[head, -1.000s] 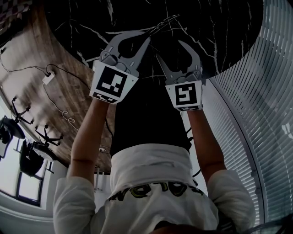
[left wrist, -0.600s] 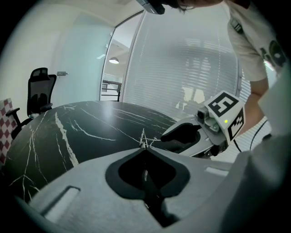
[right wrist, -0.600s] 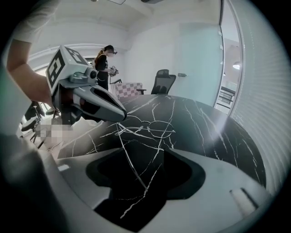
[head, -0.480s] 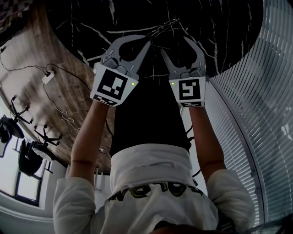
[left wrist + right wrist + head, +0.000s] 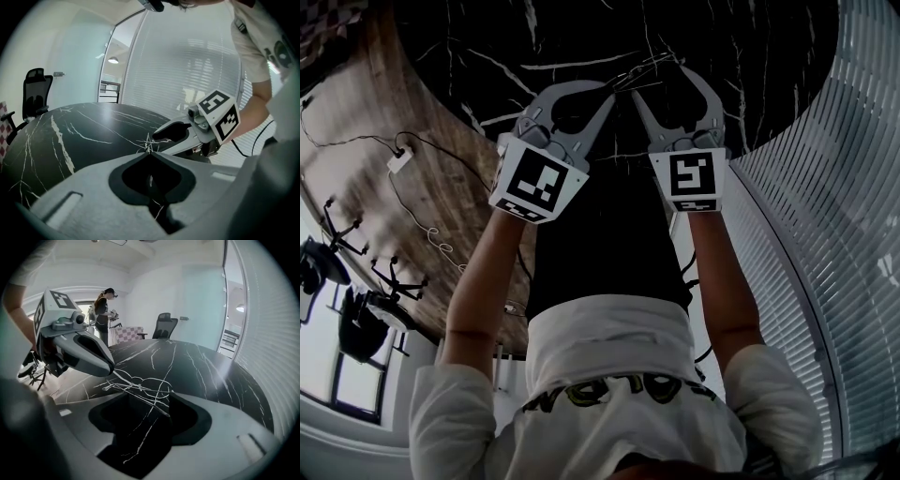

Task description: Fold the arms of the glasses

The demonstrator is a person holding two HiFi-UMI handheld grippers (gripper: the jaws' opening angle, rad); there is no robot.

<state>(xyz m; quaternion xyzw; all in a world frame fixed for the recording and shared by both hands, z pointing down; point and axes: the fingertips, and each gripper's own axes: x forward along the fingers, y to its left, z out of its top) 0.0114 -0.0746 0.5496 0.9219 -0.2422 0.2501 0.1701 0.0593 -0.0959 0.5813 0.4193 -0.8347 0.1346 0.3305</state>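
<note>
Glasses [image 5: 643, 73] over dark marble table [image 5: 750, 56], wire-framed, at the tips of both claws; resting or lifted, not determinable.

Compared with 1.0 s ago:
- Shifted slightly toward the person, together with left claw [image 5: 614, 86].
- Right claw [image 5: 659, 80] advanced across the table and inward, from well apart to just beside left claw.

Claw state:
- Left claw: tips closed together, pinching the wire frame at one end.
- Right claw: tips apart, straddling one thin arm of the glasses, unfolded and extending out from the frame; contact not discernible.

Pose:
- Both forearms stretched forward, nearly parallel.
- Left forearm [image 5: 478, 281] angled slightly inward; right forearm [image 5: 722, 281] almost straight.
- Marker cubes [image 5: 534, 180] turned up toward the head camera.
- Claws converging at the tips in a narrow V.
</note>
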